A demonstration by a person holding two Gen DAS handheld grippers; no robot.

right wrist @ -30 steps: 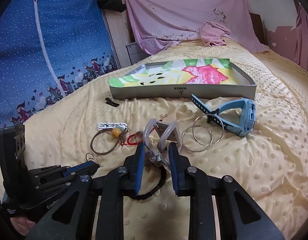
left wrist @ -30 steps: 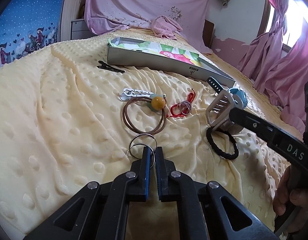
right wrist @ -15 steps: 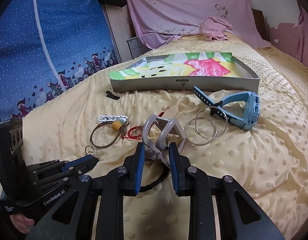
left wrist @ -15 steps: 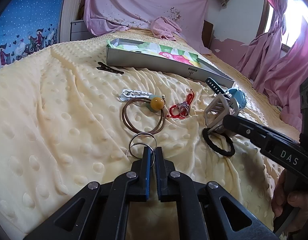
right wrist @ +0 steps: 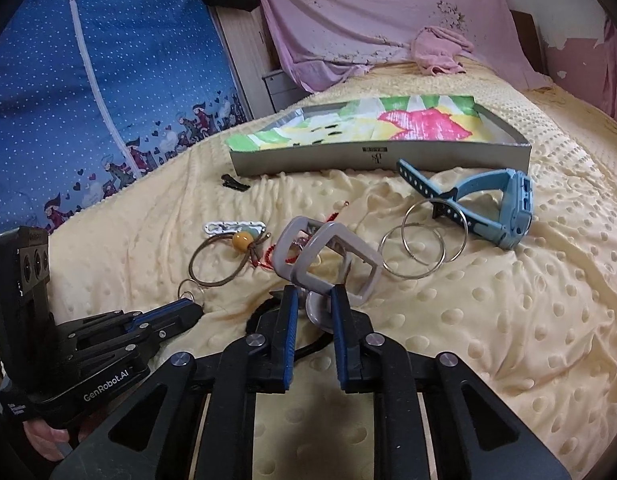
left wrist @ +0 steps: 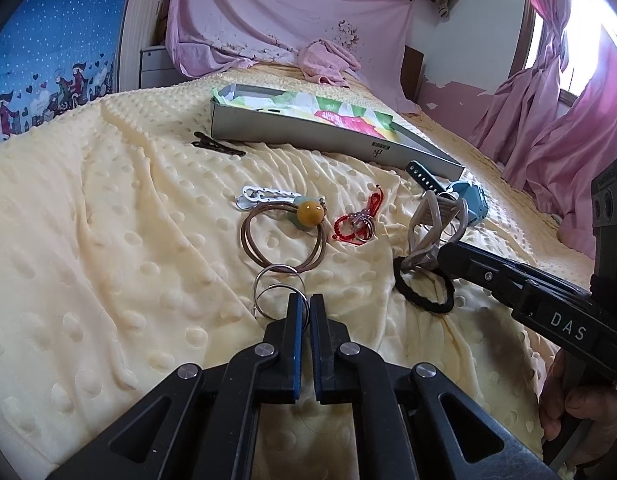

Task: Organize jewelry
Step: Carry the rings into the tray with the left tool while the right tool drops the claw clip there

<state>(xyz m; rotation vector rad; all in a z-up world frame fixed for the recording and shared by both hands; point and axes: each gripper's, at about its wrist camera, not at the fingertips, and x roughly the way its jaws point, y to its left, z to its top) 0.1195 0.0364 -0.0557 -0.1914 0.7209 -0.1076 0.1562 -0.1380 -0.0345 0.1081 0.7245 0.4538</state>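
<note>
"DAS" on the right claw [left wrist: 422,258], "GenRobot.AI" on the left claw [right wrist: 196,312], left claw pinched together on silver rings [left wrist: 278,294], right claw closing around a grey clip [right wrist: 328,260], on the bed [left wrist: 108,240]

Left tongs [left wrist: 306,300] pinching silver rings [left wrist: 278,292], apparently, on yellow blanket [left wrist: 108,240]

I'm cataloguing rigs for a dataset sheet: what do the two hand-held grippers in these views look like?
Both are matte black plastic with angular, triangular-cutout arms, silver pivot bolts and blue finger pads. The left hand-held gripper carries white "GenRobot.AI" lettering; the right hand-held gripper reads "DAS". Each has a boxy black block with three round openings.
</note>
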